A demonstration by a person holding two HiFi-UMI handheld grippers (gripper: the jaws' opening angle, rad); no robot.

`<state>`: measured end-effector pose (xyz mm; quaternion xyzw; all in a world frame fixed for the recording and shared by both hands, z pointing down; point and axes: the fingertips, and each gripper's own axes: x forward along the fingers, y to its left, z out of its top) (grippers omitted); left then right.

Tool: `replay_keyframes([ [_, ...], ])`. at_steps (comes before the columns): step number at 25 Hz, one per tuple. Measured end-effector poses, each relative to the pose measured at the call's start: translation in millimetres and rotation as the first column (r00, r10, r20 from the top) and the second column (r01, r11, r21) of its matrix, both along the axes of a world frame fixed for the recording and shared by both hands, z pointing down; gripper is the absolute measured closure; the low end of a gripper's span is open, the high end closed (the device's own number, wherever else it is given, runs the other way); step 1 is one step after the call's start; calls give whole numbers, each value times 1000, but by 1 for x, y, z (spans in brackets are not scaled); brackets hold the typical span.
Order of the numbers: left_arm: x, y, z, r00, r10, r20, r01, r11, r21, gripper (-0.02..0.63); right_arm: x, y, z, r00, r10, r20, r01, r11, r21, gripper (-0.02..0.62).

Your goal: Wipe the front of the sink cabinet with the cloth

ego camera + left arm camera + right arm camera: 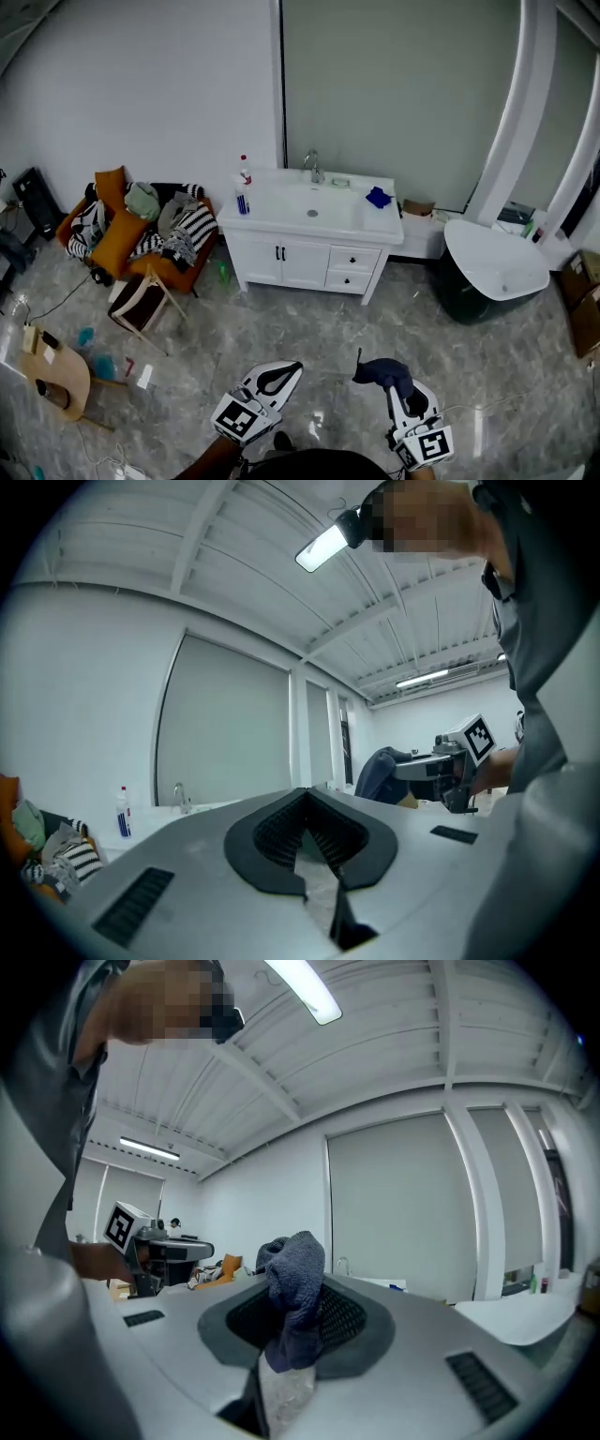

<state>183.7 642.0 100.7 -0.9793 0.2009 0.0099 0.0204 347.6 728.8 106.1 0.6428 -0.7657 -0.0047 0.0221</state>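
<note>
The white sink cabinet (309, 255) stands against the far wall, with its doors and drawers facing me across the floor. A dark blue cloth (382, 373) hangs bunched from my right gripper (392, 382), which is shut on it; in the right gripper view the cloth (295, 1283) fills the jaws. My left gripper (274, 379) is held low beside it, shut and empty, as the left gripper view (307, 819) also shows. Both grippers are well short of the cabinet. A second blue cloth (379, 197) lies on the countertop by the basin.
A spray bottle (244, 184) stands at the countertop's left end. An orange sofa (120, 234) piled with clothes and a folding chair (141, 302) are to the left. A round wooden table (58, 377) is near left. A white tub (495, 261) stands right.
</note>
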Motion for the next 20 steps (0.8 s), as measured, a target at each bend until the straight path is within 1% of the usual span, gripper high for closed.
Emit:
replay_keyframes([
  [4, -25, -34, 1, 999, 21, -29, -20, 999, 41, 601, -24, -28, -9, 998, 41, -47, -41, 999, 8, 514],
  [6, -36, -48, 3, 999, 25, -44, -23, 999, 47, 601, -37, -41, -12, 998, 38, -59, -38, 999, 1, 514],
  [8, -49, -60, 3, 998, 18, -59, -14, 998, 55, 601, -53, -54, -11, 997, 14, -73, -16, 1000, -24, 514],
  [11, -73, -72, -2, 994, -31, -103, 36, 998, 48, 601, -73, -75, -11, 995, -30, -92, 26, 998, -54, 514],
  [14, -92, -84, 8, 989, -84, -118, 86, 996, 12, 601, -92, -100, -17, 993, -80, -84, 76, 996, -50, 514],
  [17, -107, -93, 15, 986, -135, -98, 135, 991, -8, 601, -101, -121, -17, 986, -121, -114, 114, 991, -63, 514],
  [20, -112, -98, 21, 981, -175, -81, 171, 984, -50, 601, -100, -139, -11, 984, -150, -95, 144, 988, -64, 514],
])
